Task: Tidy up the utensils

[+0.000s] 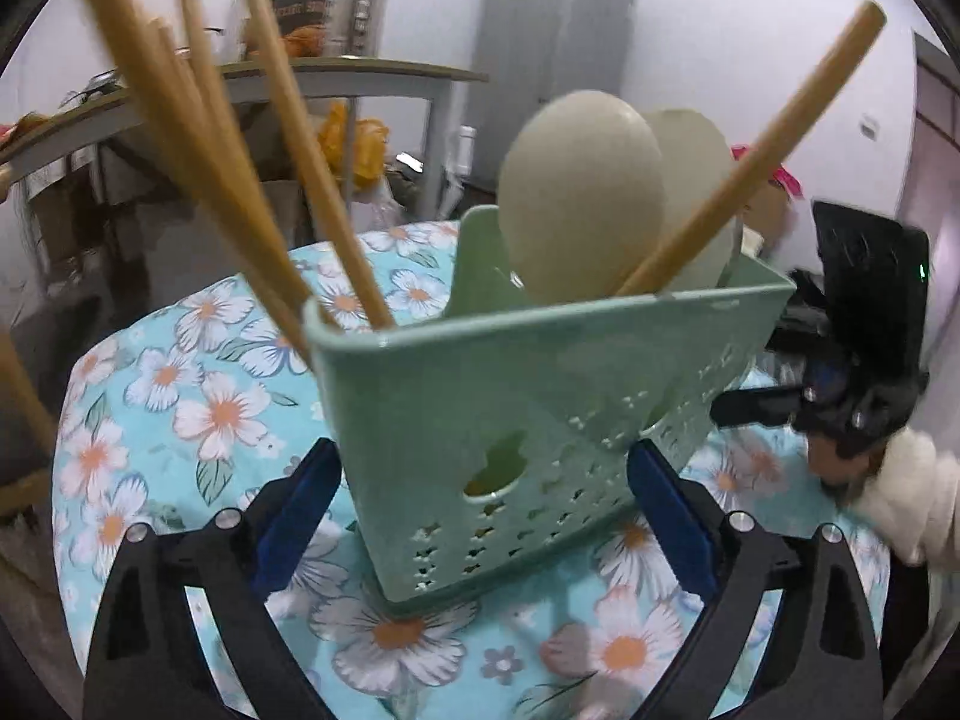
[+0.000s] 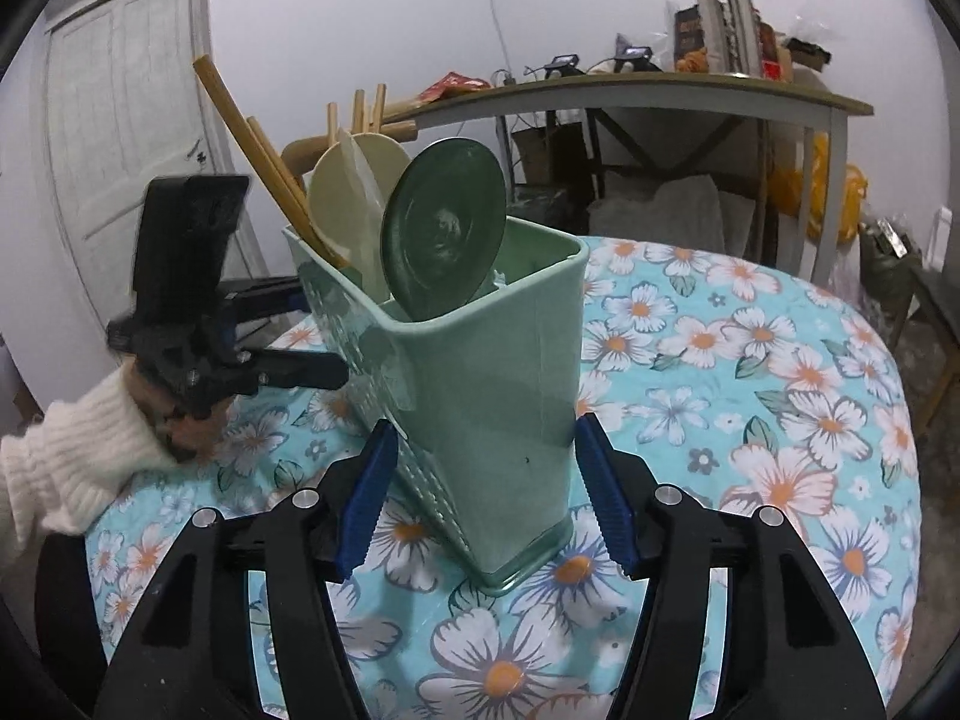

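A pale green slotted utensil holder (image 1: 480, 396) stands on the floral tablecloth (image 1: 180, 396). Several wooden chopsticks (image 1: 198, 138) lean out of its left end. Two cream spoons (image 1: 576, 192) and one more chopstick (image 1: 750, 162) stick up from the right end. In the right wrist view the holder (image 2: 498, 396) also carries a dark green spoon (image 2: 444, 234). My left gripper (image 1: 483, 480) is open, its blue pads flanking the holder's long perforated side. My right gripper (image 2: 486, 480) is open around the holder's narrow end, pads close beside the walls. Each gripper shows in the other view: the right (image 1: 750, 372), the left (image 2: 312, 333).
A hand in a white knitted sleeve (image 2: 72, 456) holds the left gripper. Behind the round table stands a long side table (image 2: 660, 96) cluttered with boxes and a steel canister. A grey cabinet (image 1: 552, 48) and a white door (image 2: 132, 120) line the walls.
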{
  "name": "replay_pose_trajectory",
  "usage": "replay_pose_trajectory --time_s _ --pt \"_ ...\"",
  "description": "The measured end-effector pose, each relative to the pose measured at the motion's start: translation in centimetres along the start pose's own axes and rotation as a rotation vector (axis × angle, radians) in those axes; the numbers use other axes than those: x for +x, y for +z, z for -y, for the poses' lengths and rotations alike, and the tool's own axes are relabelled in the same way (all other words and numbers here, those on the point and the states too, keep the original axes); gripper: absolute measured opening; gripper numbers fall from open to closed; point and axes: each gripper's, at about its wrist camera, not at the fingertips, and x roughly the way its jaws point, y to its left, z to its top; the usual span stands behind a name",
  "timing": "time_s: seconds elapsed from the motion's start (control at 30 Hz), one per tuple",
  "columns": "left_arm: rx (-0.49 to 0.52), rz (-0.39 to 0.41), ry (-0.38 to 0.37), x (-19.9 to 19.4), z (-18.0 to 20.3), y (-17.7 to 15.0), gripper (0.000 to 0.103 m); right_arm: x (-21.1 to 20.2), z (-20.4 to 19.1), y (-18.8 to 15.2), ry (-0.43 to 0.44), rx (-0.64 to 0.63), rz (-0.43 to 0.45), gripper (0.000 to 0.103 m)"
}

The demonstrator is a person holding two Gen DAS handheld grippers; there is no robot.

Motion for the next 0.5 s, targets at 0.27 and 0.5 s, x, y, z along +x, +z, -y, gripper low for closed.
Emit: replay_pose_trajectory --time_s 0.27,0.5 --pt "-0.058 -0.001 0.121 -1.6 4.1 -1.3 0.092 -1.6 -0.5 -0.9 0.005 0.024 0.000 0.058" --pt "-0.146 -0.012 0.147 -3.7 7.6 -3.4 0.092 -4.3 -1.7 -2.8 0.028 0.035 0.013 0.058"
